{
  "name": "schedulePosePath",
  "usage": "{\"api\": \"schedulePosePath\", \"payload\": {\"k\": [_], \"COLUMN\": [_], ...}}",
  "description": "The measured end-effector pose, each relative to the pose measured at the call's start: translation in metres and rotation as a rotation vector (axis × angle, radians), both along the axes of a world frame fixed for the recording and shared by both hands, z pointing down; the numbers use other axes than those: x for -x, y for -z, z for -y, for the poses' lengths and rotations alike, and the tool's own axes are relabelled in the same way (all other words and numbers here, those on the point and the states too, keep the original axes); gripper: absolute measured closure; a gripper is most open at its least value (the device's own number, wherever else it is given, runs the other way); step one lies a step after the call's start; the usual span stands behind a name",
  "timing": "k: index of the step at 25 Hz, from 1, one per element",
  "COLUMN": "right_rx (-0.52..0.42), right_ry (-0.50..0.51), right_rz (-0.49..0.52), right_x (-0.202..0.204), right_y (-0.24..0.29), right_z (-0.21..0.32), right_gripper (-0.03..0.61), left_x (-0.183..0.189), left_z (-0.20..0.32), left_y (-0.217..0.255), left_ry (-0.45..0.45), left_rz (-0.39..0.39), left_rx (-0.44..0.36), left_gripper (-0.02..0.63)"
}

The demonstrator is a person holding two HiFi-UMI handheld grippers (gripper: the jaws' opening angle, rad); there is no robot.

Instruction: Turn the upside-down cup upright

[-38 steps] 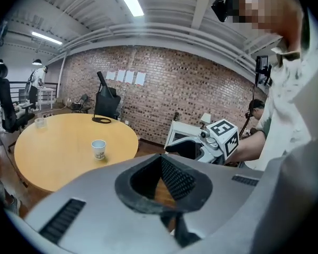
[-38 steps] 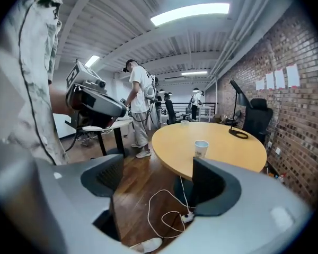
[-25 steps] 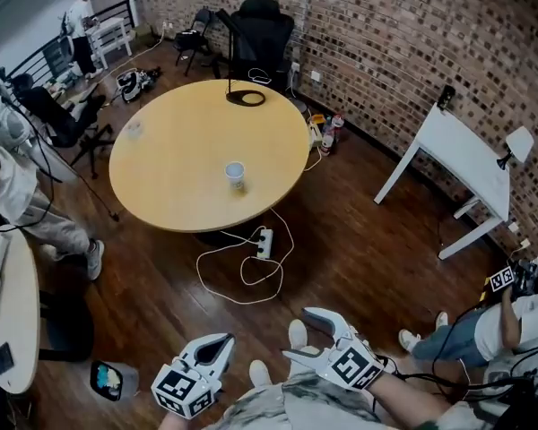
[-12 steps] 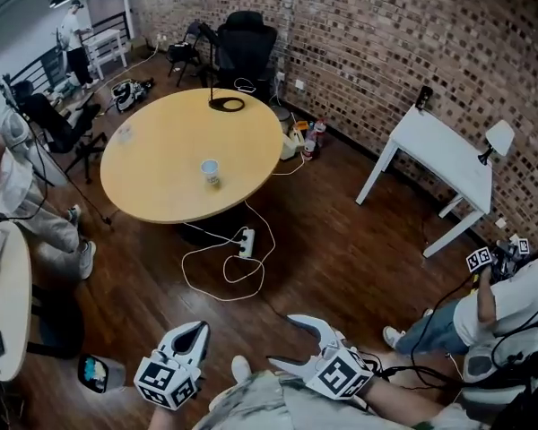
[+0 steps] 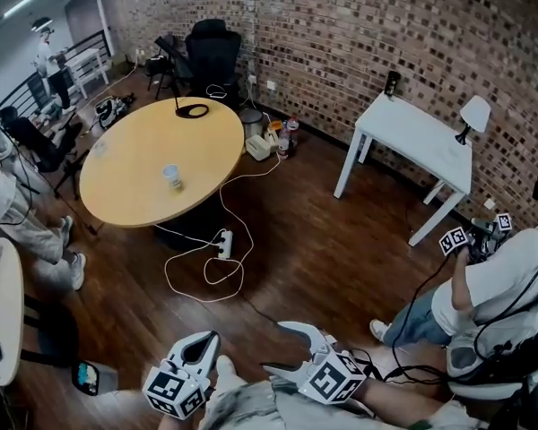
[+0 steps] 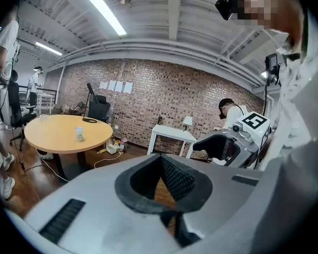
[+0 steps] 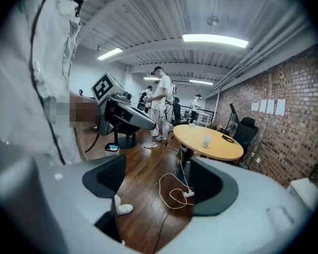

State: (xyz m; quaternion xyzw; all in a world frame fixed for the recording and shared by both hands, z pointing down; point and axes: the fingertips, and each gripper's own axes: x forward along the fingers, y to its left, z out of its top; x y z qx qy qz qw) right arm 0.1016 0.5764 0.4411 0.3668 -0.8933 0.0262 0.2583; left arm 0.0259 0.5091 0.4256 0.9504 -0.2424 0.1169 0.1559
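The small pale cup [image 5: 172, 176] stands near the middle of the round wooden table [image 5: 125, 195], far from both grippers. It is too small to tell which way up it is. It also shows in the left gripper view [image 6: 79, 134] and in the right gripper view [image 7: 206, 141]. My left gripper [image 5: 213, 337] hangs low over the wood floor, its tips together with nothing between them [image 6: 160, 157]. My right gripper [image 5: 276, 346] is beside it, jaws apart and empty [image 7: 158, 163].
A black lamp base [image 5: 192, 110] lies at the table's far edge, with office chairs [image 5: 211, 52] behind. A power strip with white cable [image 5: 222, 243] lies on the floor beside the table. A white desk [image 5: 421, 137] stands by the brick wall. A seated person [image 5: 502, 285] is right; others stand left.
In the head view the table and cup have slid left and a little farther off, and the white desk has come nearer the middle. Both grippers travelled along, still low in front of me.
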Motion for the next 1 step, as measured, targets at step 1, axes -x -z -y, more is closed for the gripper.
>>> {"api": "schedulePosePath", "payload": {"k": [1], "right_rx": [0.003], "right_ry": [0.004], "right_rz": [-0.006], "right_x": [-0.0091], "right_y": [-0.0104], "right_z": [-0.0042], "right_gripper": [0.202], "left_x": [-0.0098], "left_z": [-0.0056], "left_y": [-0.0092], "left_ry": [0.0], "left_rz": [0.004], "left_rx": [-0.002], "left_gripper": [0.609]}}
